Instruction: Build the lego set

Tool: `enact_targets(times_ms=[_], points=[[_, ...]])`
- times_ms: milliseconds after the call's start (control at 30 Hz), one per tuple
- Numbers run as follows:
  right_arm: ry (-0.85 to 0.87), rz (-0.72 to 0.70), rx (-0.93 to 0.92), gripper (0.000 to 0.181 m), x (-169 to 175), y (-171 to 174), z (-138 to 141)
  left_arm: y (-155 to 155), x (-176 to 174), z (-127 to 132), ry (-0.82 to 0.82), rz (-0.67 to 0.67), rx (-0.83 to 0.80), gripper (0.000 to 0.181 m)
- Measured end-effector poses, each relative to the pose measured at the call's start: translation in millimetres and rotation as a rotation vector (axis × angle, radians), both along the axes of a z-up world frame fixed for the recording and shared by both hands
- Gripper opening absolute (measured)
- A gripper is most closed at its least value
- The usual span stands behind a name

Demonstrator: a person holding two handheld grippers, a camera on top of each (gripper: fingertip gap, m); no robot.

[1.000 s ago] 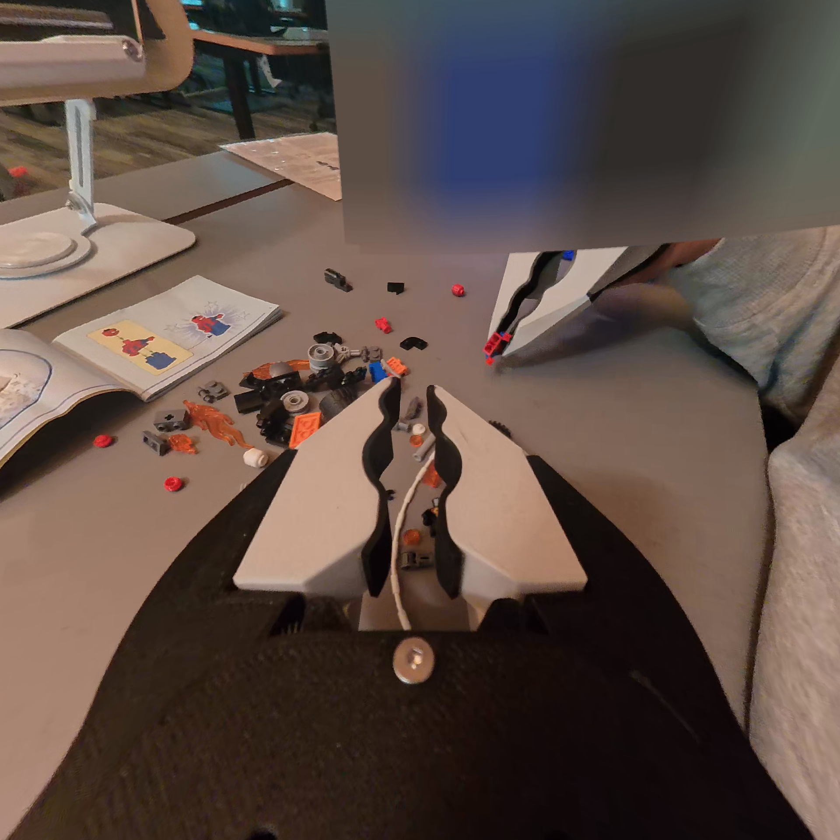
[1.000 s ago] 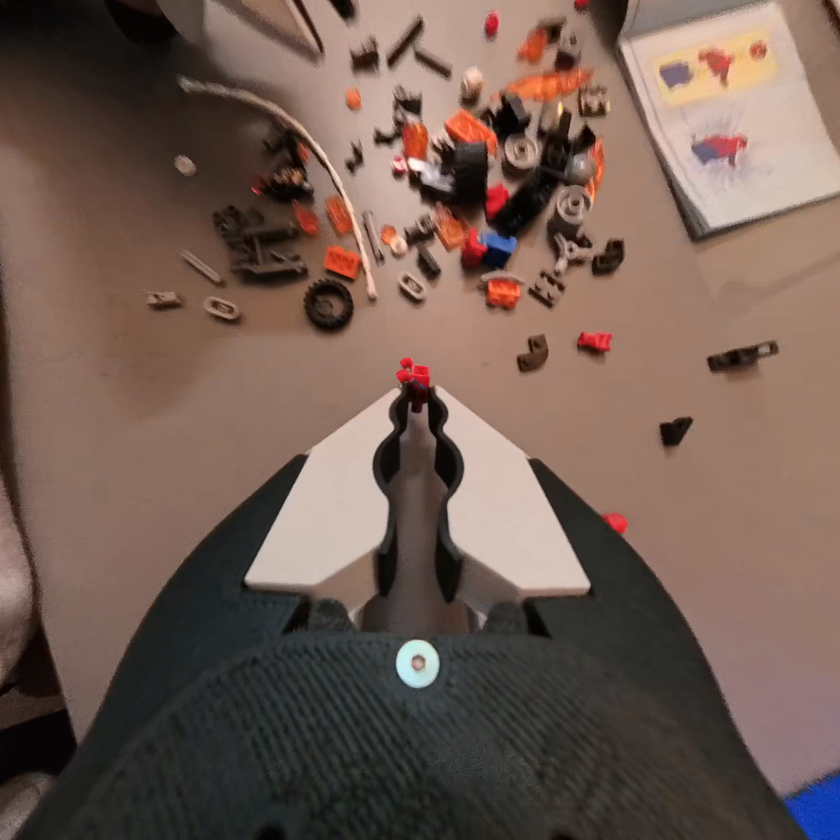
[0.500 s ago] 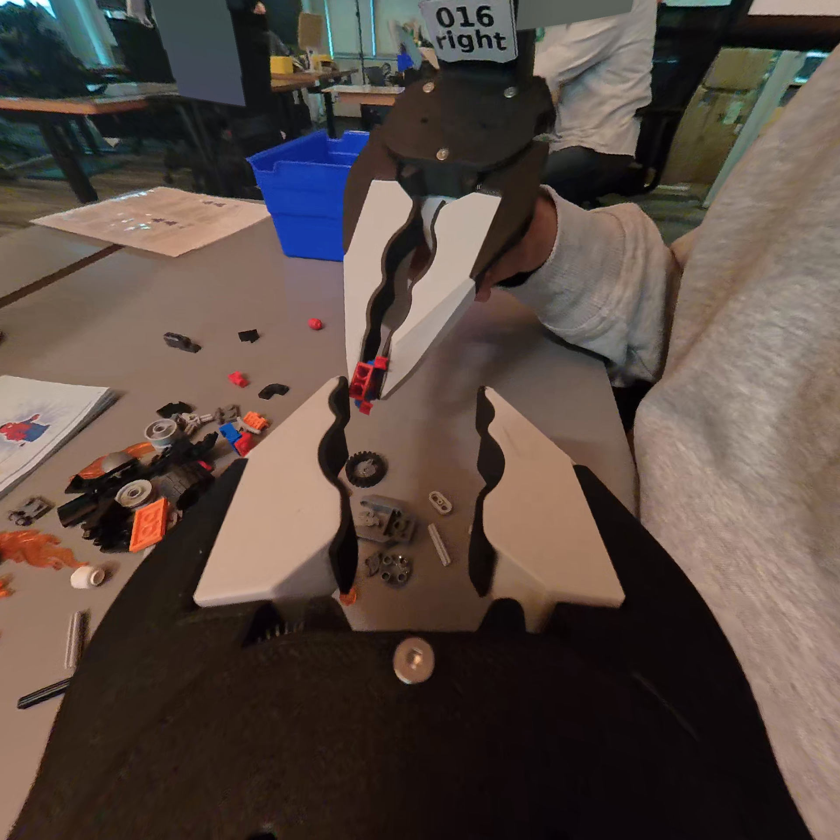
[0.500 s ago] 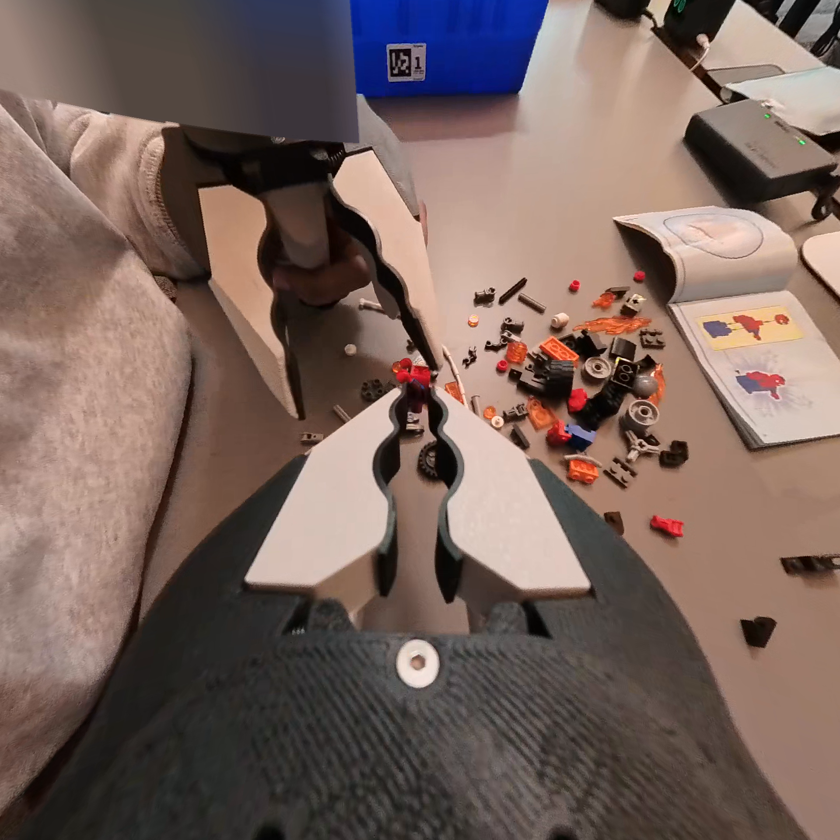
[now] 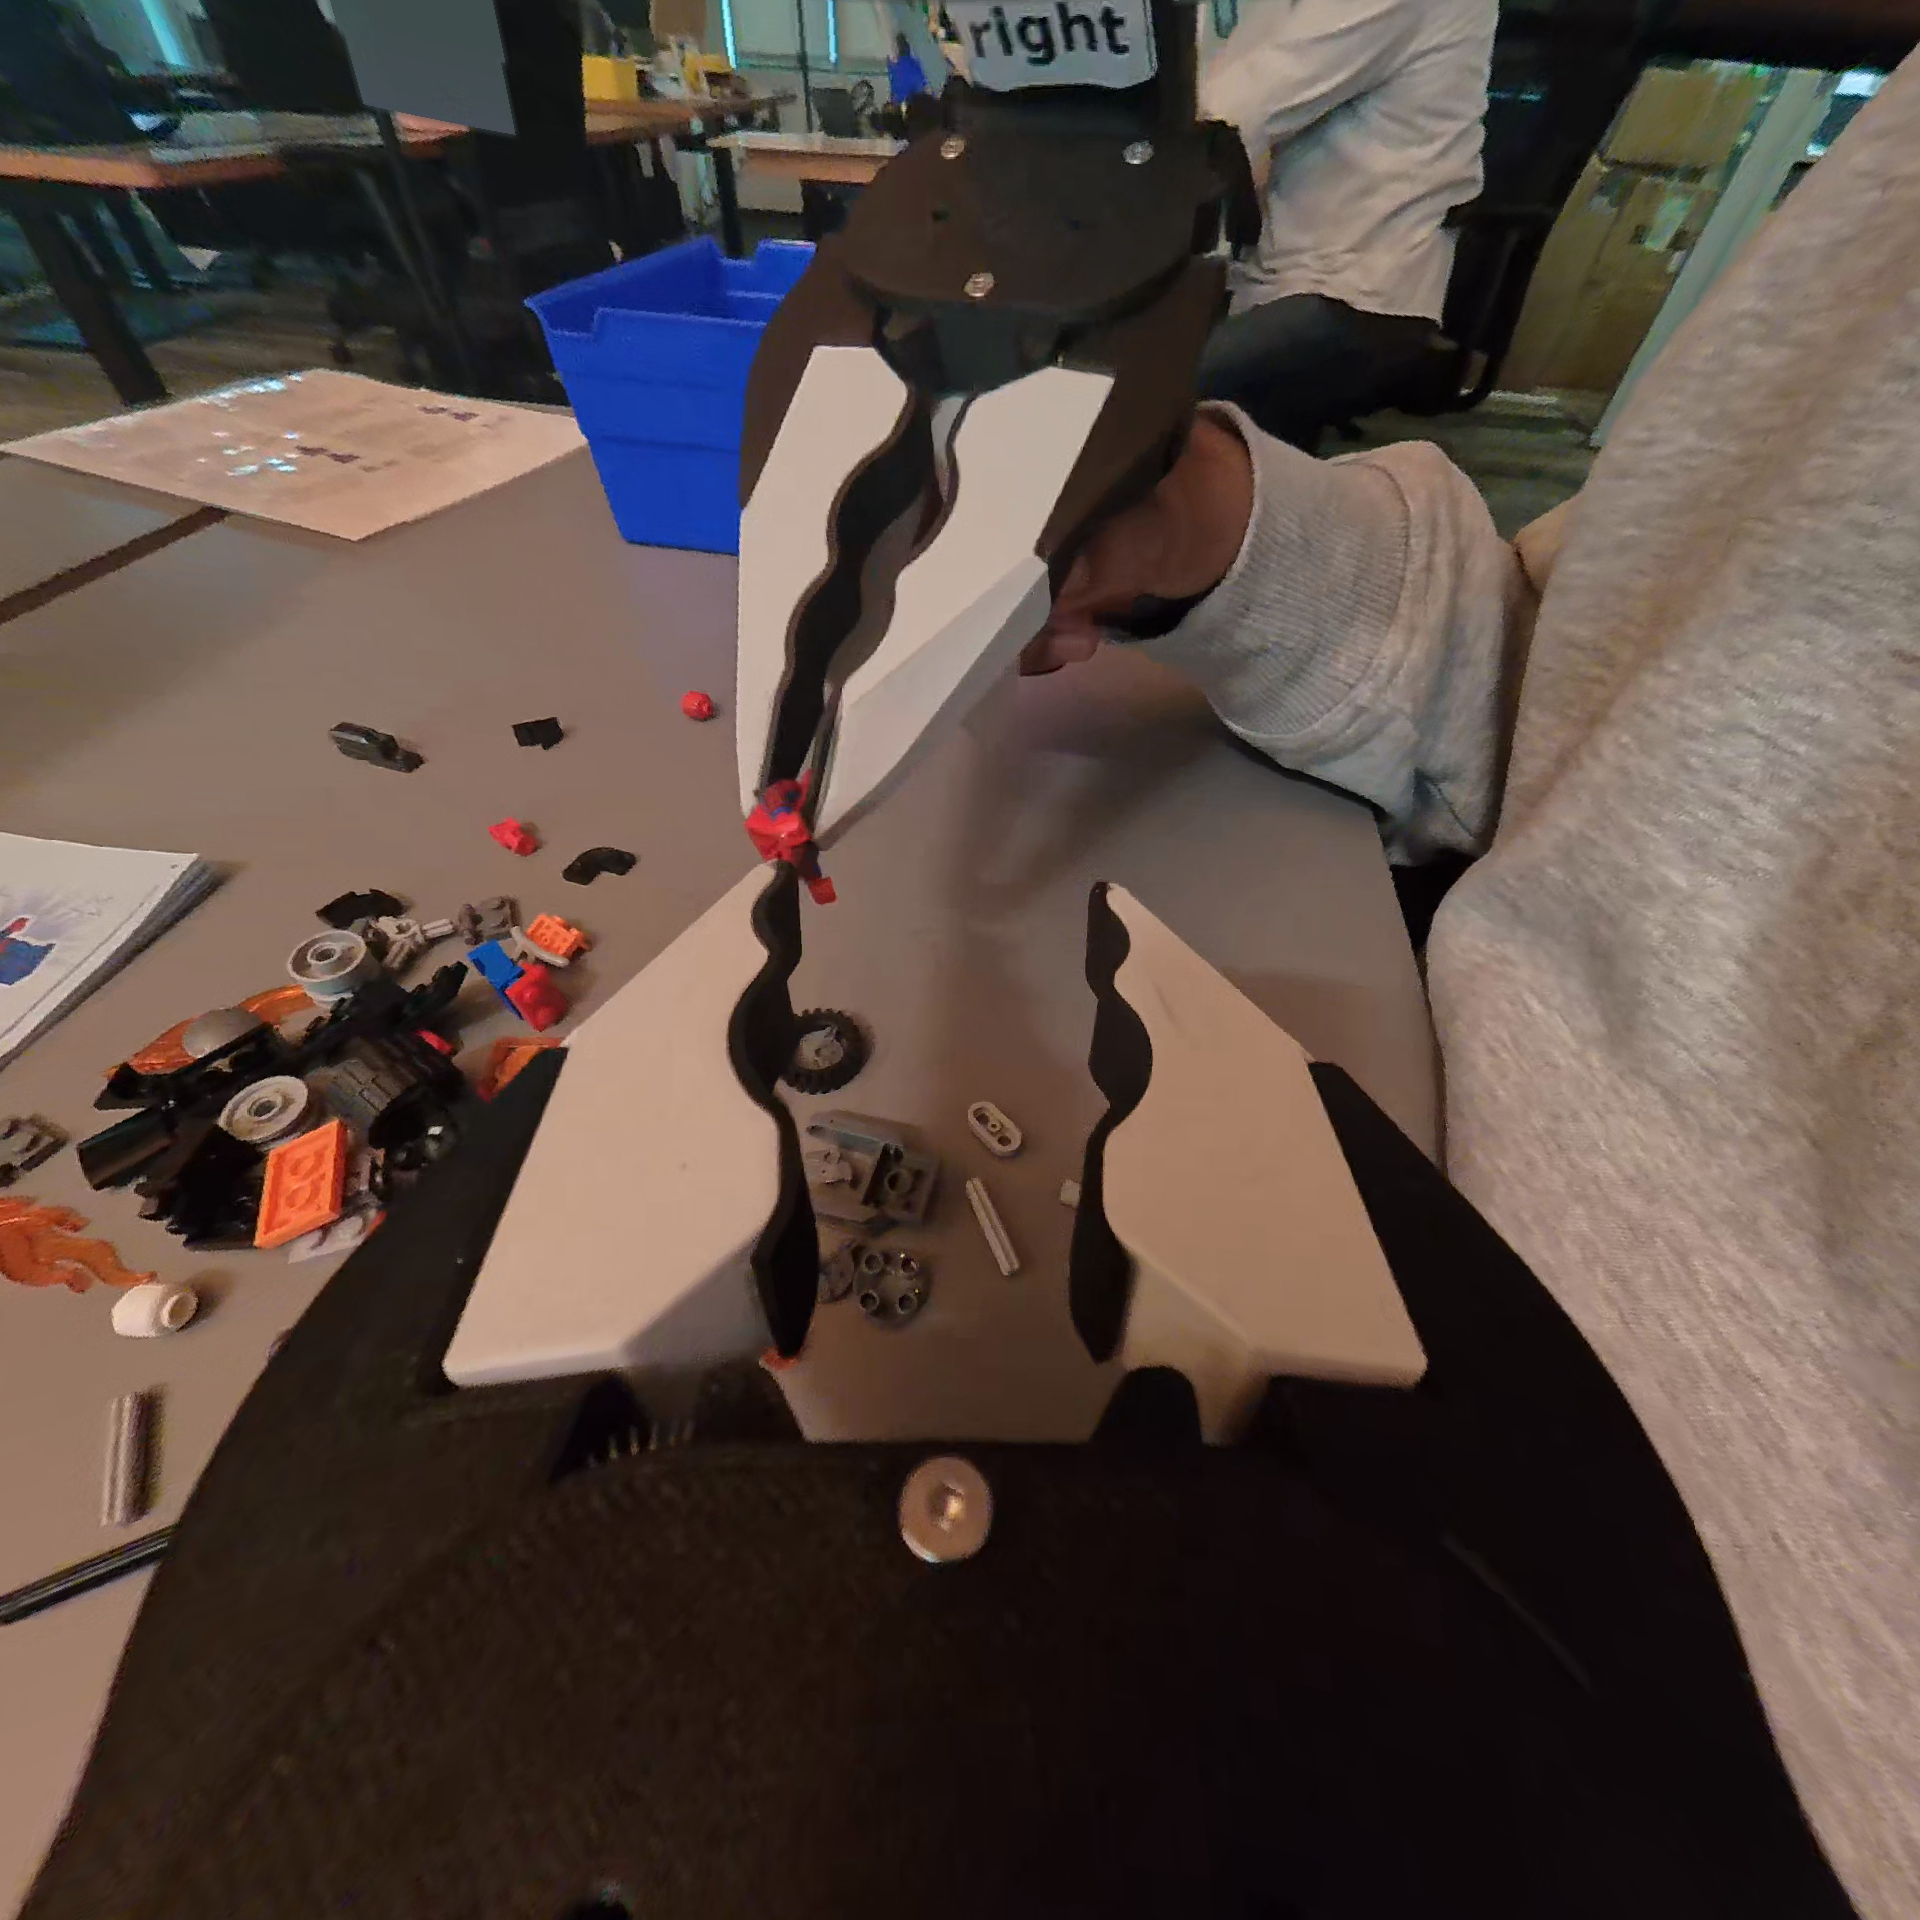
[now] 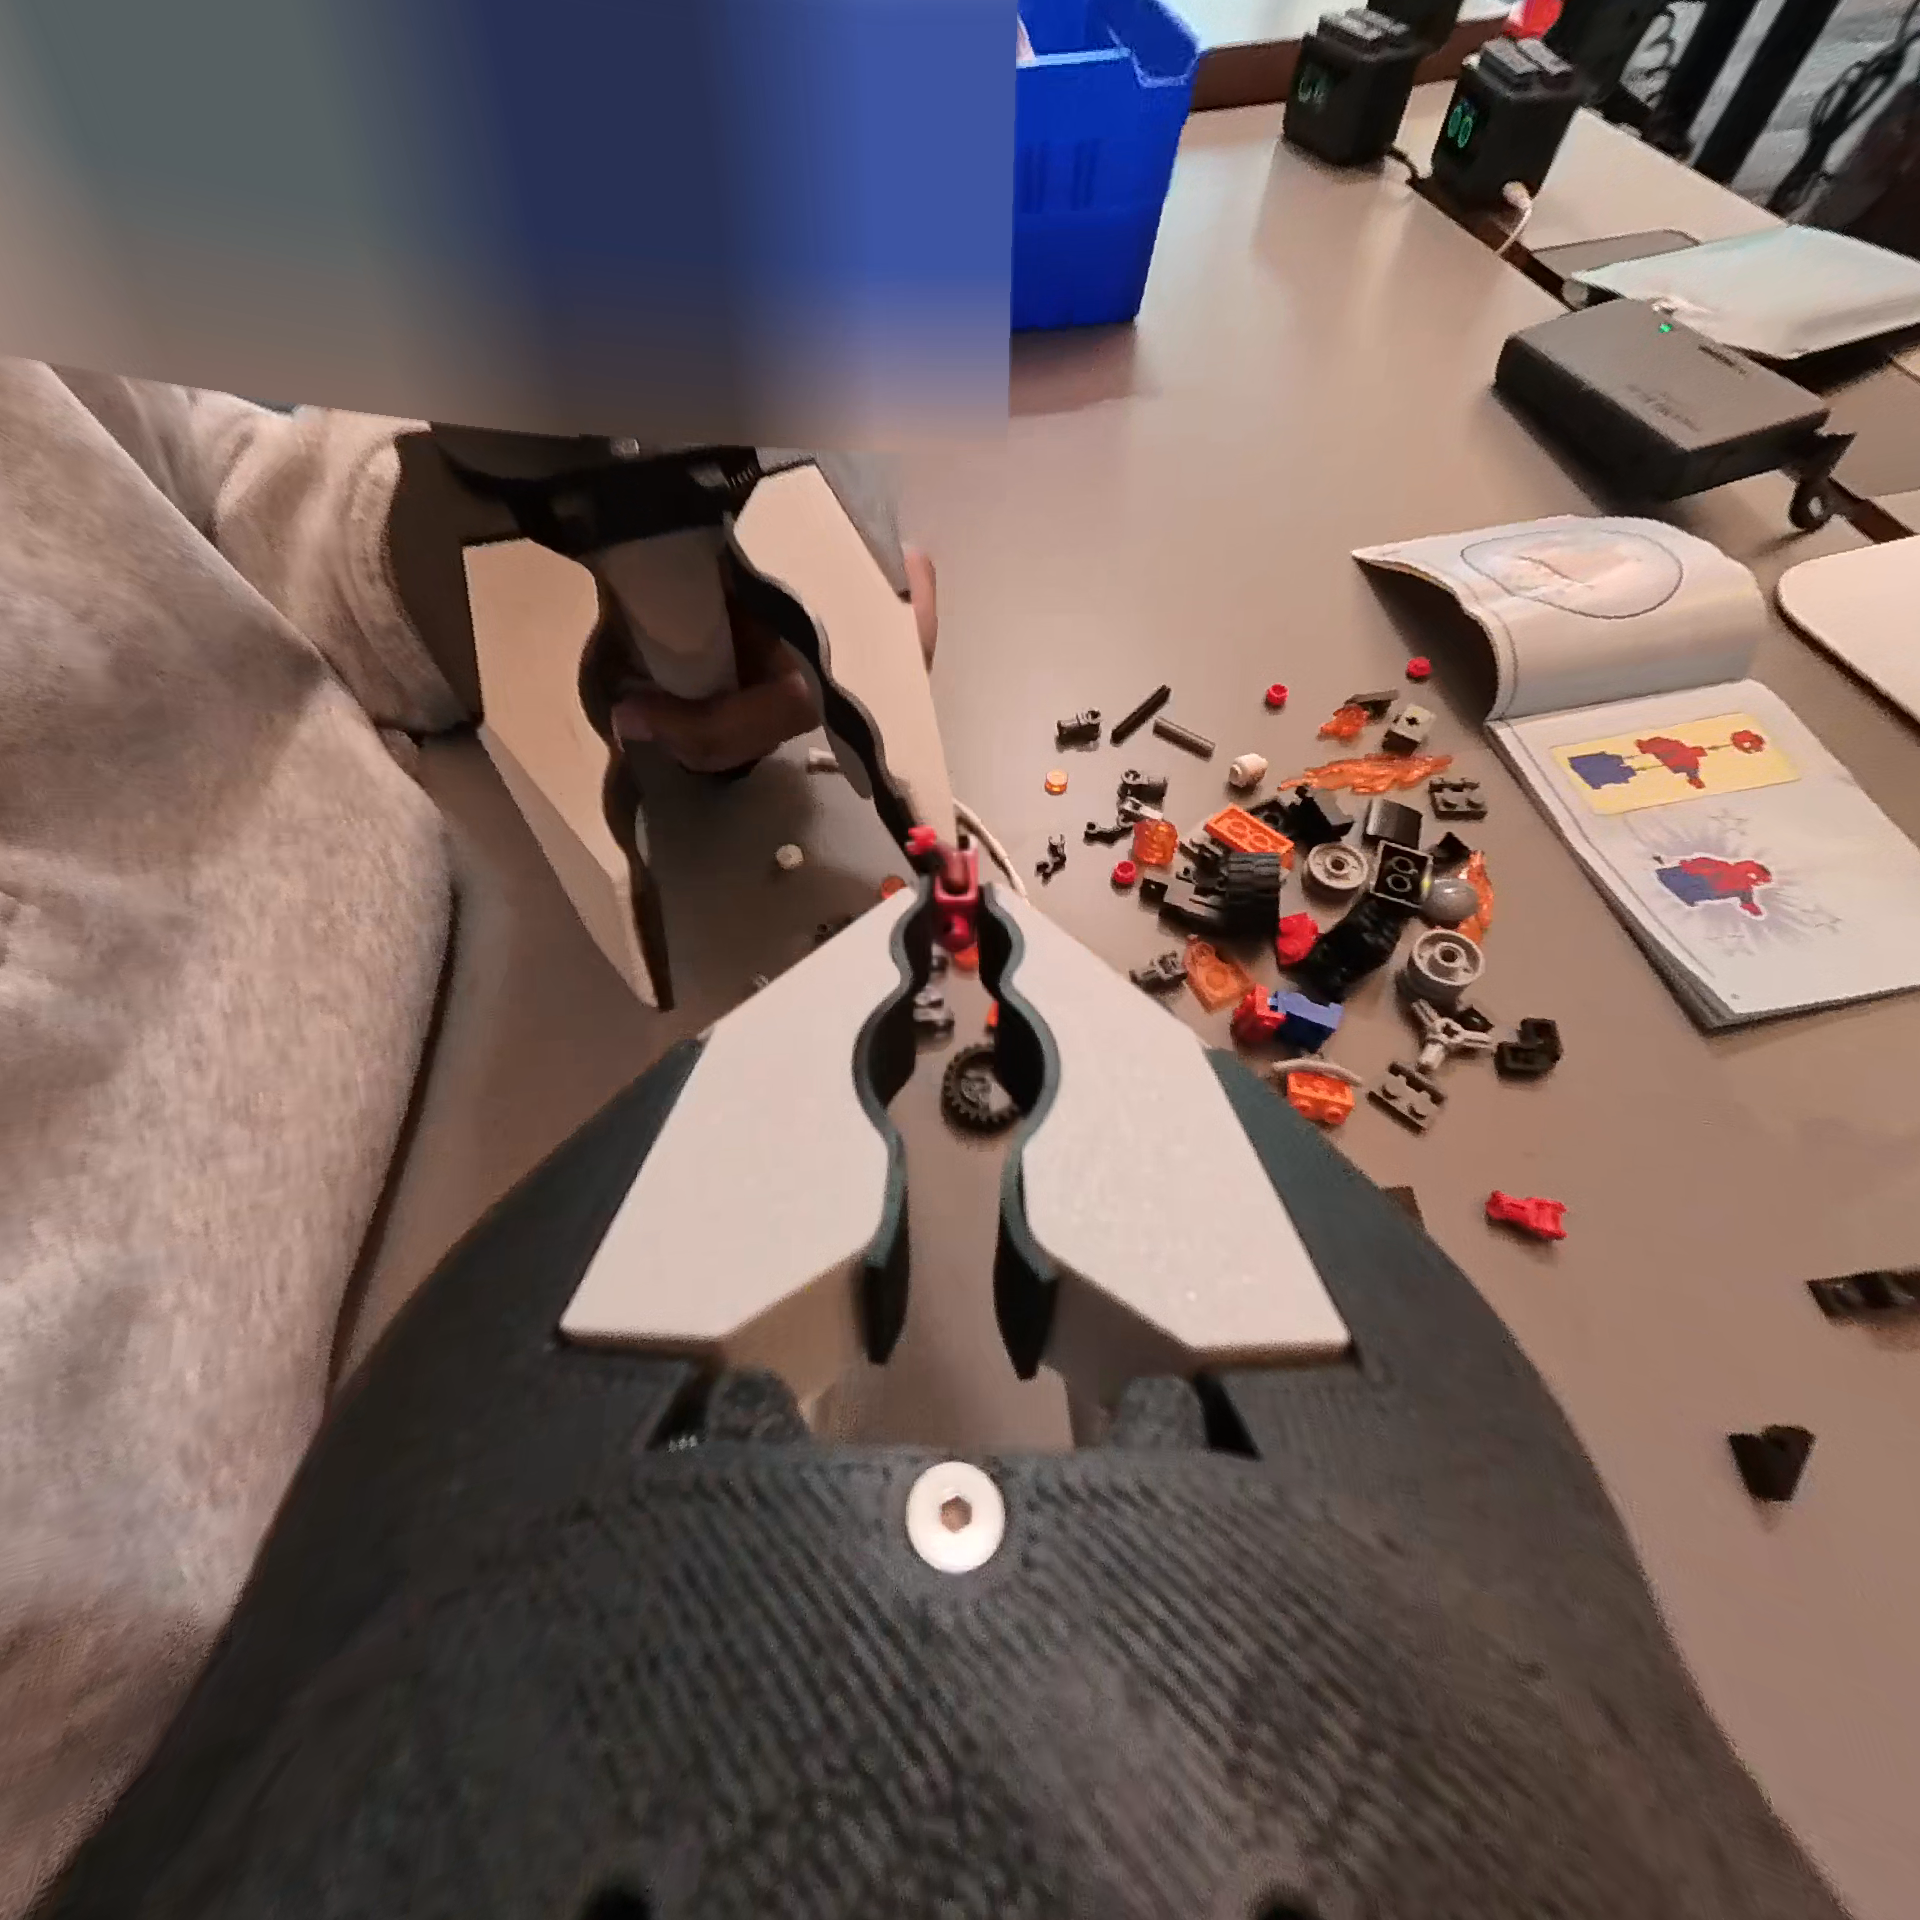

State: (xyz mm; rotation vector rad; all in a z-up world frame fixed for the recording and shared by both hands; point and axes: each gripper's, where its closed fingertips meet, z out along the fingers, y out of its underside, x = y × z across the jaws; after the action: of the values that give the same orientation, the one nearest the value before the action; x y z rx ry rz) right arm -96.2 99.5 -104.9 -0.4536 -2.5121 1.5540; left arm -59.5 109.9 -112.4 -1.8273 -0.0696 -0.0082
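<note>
Over the last second the right gripper [image 6: 954, 902], closed on the red figure [image 6: 954, 894], has risen from the bench [image 6: 1299, 499] at 2 o'clock in the left wrist view to meet the left gripper [image 5: 935, 894] at 12 o'clock. The left gripper's jaws, nearly together a second ago, now stand wide apart. The figure [image 5: 787, 831], beside the left fingertip [image 5: 764, 904] half a second ago, now sits just above it. In the right wrist view the left gripper [image 6: 790, 914] has drawn closer, its fingertip [image 6: 925, 821] at the figure.
</note>
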Motion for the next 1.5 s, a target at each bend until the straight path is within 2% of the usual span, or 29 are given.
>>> enact_targets(times_ms=[133,300,467,600,700,800,967,1100,1500], points=[[-0.033,0.015,-0.067,0.006,1,-3,4,1,3,-1,0.008,-0.013,-0.006,0.054],[-0.027,0.013,-0.066,0.006,0,-3,4,-1,2,0,-0.011,-0.017,0.003,0.053],[0.002,-0.098,0.165,0.006,-14,33,-18,-3,-5,1,-0.010,0.017,0.006,0.050],[-0.096,-0.176,0.341,0.007,-18,67,-48,-5,-8,3,-0.023,0.024,0.020,0.048],[-0.174,-0.209,0.421,0.007,-18,81,-68,-5,-9,2,-0.021,0.031,0.015,0.047],[-0.176,-0.230,0.478,0.007,-21,85,-79,-5,-8,4,-0.005,0.030,0.022,0.047],[-0.156,-0.214,0.486,0.009,-22,78,-83,-5,-7,3,-0.008,0.026,0.017,0.047],[-0.150,-0.229,0.492,0.023,-24,83,-83,-4,-7,2,-0.007,0.025,0.012,0.047],[-0.184,-0.244,0.470,0.017,-22,96,-80,-4,-8,1,-0.009,0.028,0.008,0.047]])
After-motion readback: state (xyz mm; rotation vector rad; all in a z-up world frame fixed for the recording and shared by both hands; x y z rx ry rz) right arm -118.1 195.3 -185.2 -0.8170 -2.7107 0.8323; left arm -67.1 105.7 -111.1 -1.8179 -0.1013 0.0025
